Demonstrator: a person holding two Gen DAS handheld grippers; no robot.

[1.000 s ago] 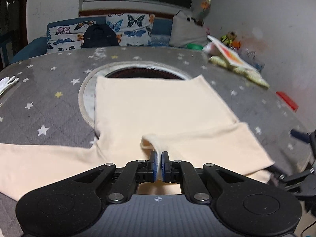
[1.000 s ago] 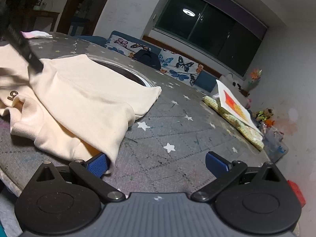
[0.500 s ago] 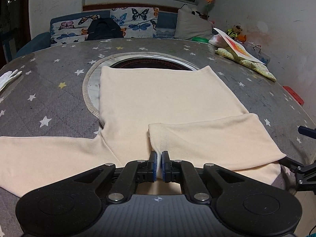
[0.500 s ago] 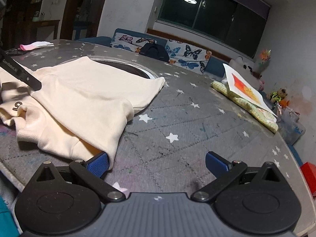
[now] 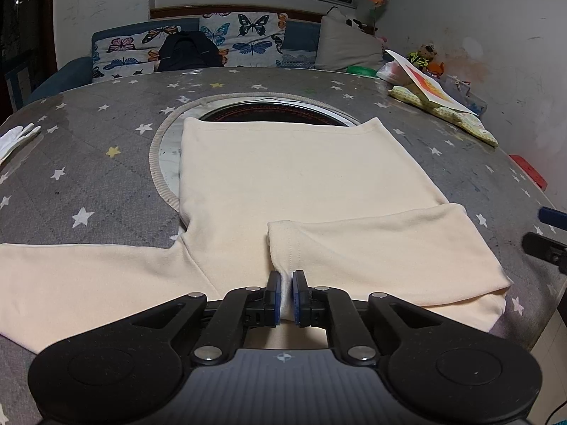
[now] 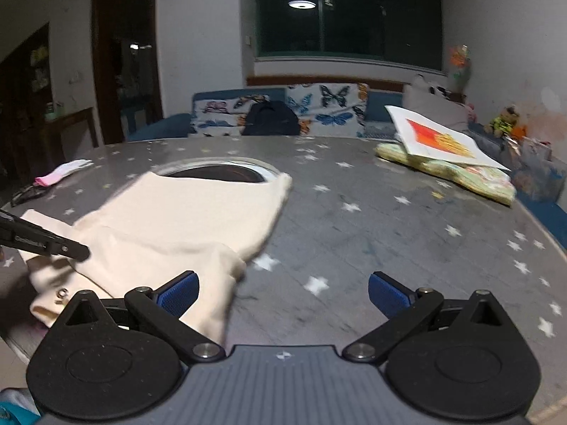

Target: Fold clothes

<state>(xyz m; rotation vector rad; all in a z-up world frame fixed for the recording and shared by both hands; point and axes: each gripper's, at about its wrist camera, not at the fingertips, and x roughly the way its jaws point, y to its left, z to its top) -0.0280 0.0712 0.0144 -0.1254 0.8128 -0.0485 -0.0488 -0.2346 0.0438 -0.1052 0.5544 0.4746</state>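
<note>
While the cream shirt lies spread on the star-patterned counter, its hem reaching over the round opening at the counter's middle, my left claw sits at the near edge with its jaws just starting to part. A thin strip of the folded-in sleeve is between the blue pads, which stand almost together on it. That sleeve lies across the shirt's near part, toward the counter's right edge; the other sleeve stretches flat toward the left edge.

My right claw stands wide apart and holds nothing. It hangs over bare counter just beside the shirt's right side, and its left pad is near the sleeve's folded edge; I cannot tell whether they touch. A patterned cushion with a picture sheet on top sits at the far right edge, and a white glove at the far left edge.
</note>
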